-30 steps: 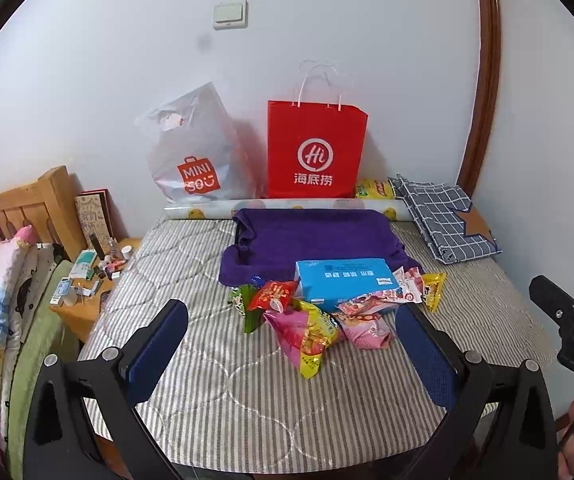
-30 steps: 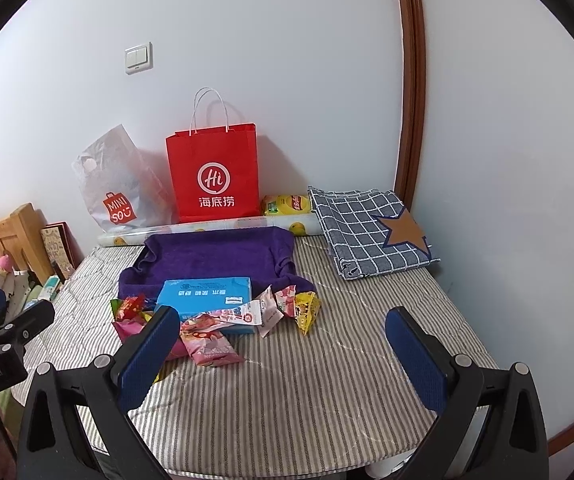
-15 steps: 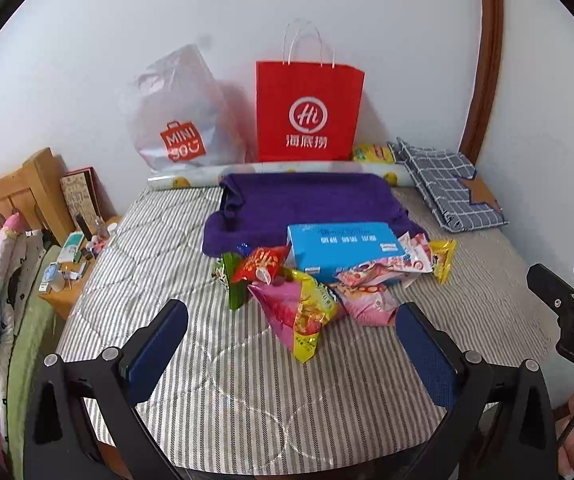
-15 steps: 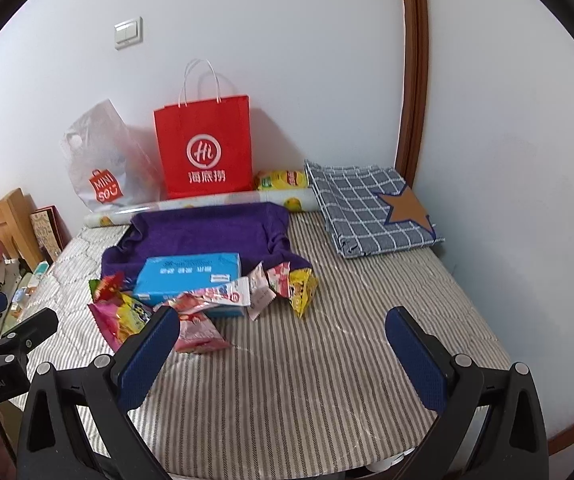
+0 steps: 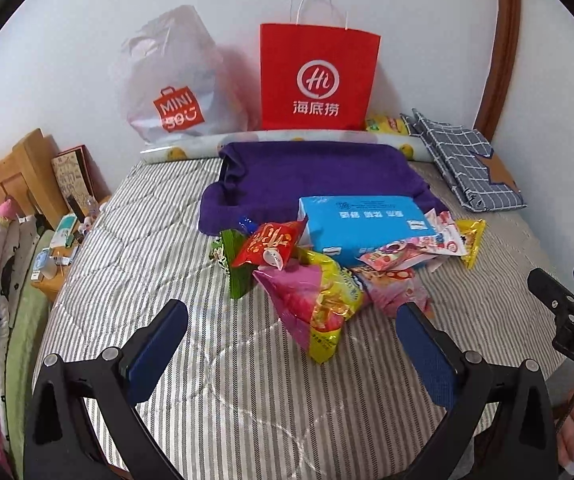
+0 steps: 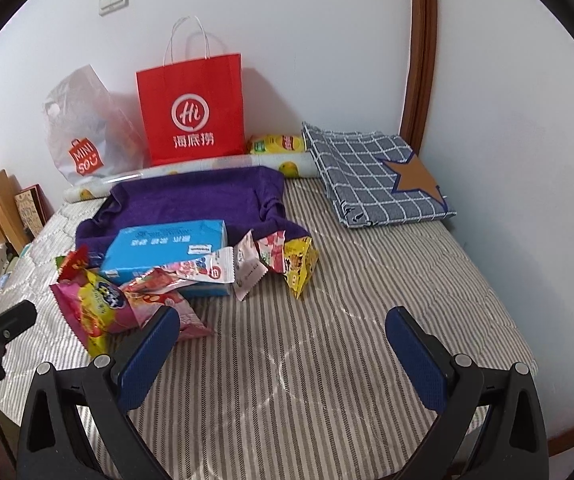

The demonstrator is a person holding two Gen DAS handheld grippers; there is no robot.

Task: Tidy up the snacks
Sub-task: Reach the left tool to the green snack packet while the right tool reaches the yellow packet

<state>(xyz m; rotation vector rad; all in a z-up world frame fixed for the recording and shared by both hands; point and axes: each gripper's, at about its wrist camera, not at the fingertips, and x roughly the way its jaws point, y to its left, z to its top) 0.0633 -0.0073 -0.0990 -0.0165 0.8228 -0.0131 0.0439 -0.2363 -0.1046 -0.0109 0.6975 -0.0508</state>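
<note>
Through my left camera, my left tongs (image 5: 291,326) hang released over the striped bed (image 5: 215,392), both blue fingers spread wide with nothing between them. Just ahead, the snacks (image 5: 315,300) lie in a loose heap: a red packet (image 5: 269,245) on top of a green one (image 5: 236,268), a pink and yellow bag (image 5: 313,308) nearest me, and more pink wrappers leaning on a blue box (image 5: 361,226). A yellow packet (image 5: 471,240) sits at the heap's right end. Behind them lies a purple towel (image 5: 319,176), then a red paper bag (image 5: 317,78) and a white plastic bag (image 5: 171,80) against the wall. My right tongs (image 5: 567,292) show at the edge.

Through my right camera, my right tongs (image 6: 283,338) are also released and hold nothing, hovering over bare bed (image 6: 367,320) to the right of the heap. The snacks (image 6: 191,276) are still jumbled around the blue box (image 6: 163,246), and a checked cloth (image 6: 371,176) lies folded in the far corner.

I judge that nothing is sorted yet: no packet is lifted, stacked or bagged. All of the gathering remains, probably starting with the nearest bag.
</note>
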